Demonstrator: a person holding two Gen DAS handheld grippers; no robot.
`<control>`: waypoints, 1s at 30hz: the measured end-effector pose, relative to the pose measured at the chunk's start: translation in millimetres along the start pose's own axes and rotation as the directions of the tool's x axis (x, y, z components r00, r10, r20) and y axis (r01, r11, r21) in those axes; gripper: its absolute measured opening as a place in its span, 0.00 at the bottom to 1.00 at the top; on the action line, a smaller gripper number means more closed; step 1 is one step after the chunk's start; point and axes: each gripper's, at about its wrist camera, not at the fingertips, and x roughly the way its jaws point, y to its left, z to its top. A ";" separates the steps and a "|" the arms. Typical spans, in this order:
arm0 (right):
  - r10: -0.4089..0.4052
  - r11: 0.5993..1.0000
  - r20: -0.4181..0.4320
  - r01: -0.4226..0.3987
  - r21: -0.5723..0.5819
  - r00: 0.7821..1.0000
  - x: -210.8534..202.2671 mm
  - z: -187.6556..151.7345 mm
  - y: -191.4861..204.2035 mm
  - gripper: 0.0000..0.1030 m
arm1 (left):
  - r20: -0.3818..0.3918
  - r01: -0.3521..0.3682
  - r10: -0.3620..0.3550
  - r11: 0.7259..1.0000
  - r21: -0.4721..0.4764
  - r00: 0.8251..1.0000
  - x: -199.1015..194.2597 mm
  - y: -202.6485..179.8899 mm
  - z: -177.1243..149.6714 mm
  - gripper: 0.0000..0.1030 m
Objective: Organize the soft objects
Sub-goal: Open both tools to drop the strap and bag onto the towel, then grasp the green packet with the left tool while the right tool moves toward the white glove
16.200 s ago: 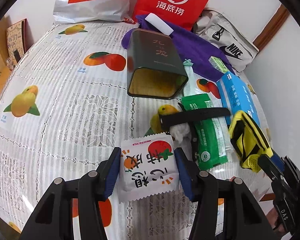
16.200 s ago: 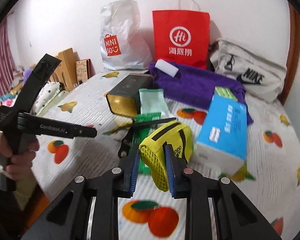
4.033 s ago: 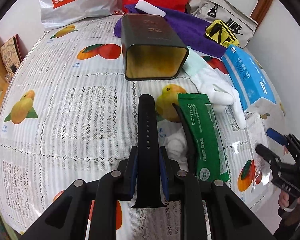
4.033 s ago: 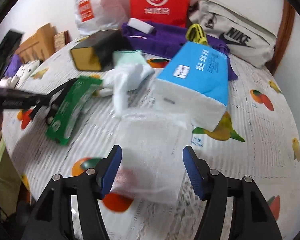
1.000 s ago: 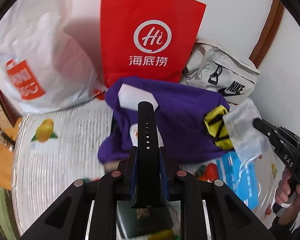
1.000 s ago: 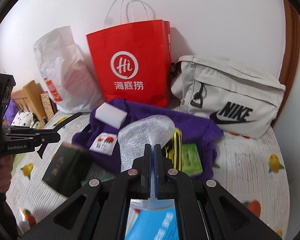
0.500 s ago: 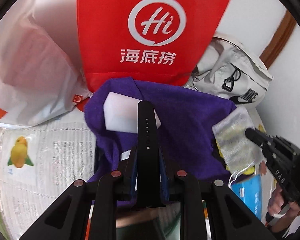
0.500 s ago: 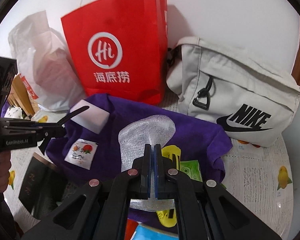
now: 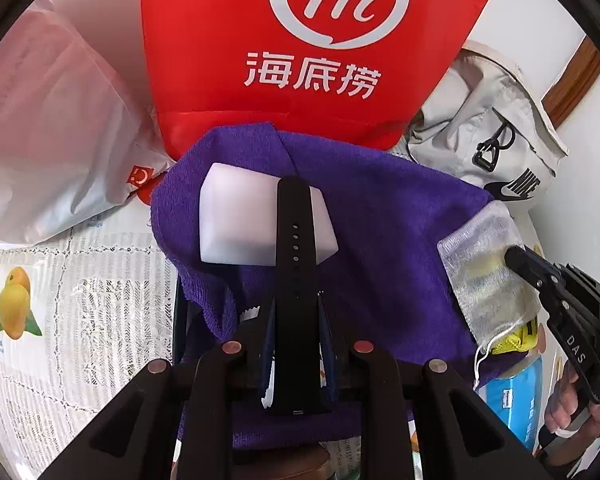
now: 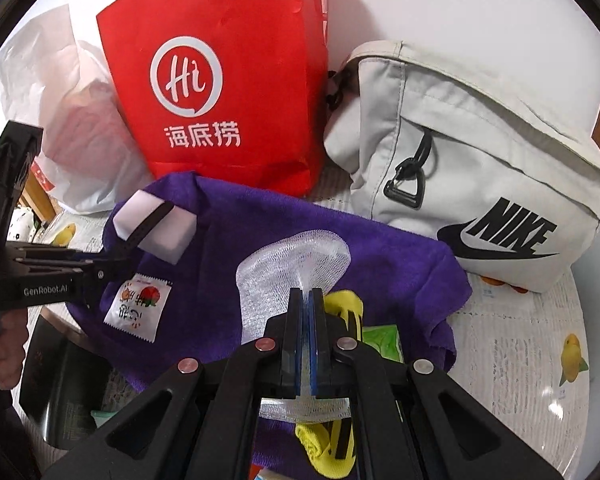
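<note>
A purple towel (image 9: 379, 240) lies spread before the red bag. On it rest a white sponge block (image 9: 240, 220), a snack packet (image 10: 138, 306), a yellow pouch (image 10: 345, 308) and a green packet (image 10: 381, 340). My left gripper (image 9: 296, 320) is shut on a black watch strap (image 9: 296, 272), whose tip hangs over the sponge. My right gripper (image 10: 307, 296) is shut on a white mesh bag (image 10: 284, 268), held just above the towel (image 10: 399, 272) and the yellow pouch. The mesh bag (image 9: 483, 276) also shows at the towel's right edge in the left wrist view.
A red paper bag (image 10: 228, 80), a grey Nike bag (image 10: 479, 160) and a white plastic bag (image 10: 60, 120) stand along the wall behind the towel. A dark tin (image 10: 64, 392) lies at the towel's near left. A blue tissue pack (image 9: 511, 404) sits near right.
Both grippers have moved forward and down toward the towel, which now fills more of each view. The strap tip now lies over the sponge, and the mesh bag hangs over the yellow pouch.
</note>
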 end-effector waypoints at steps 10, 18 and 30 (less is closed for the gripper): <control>0.005 1.000 -0.026 -0.005 -0.018 1.000 9.7 2.6 4.1 0.13 | -0.021 -0.001 0.001 1.000 0.014 1.000 4.9 -4.2 -3.9 0.20; -0.001 0.999 -0.009 0.001 -0.047 1.000 -4.5 -2.1 6.0 0.45 | -0.012 -0.015 0.015 1.000 0.018 1.000 -11.5 -4.8 -8.8 0.36; 0.106 0.994 0.037 -0.105 -0.020 0.994 -72.7 -35.2 12.2 0.45 | 0.093 -0.030 0.026 0.998 0.047 0.995 -81.5 -23.9 -60.6 0.36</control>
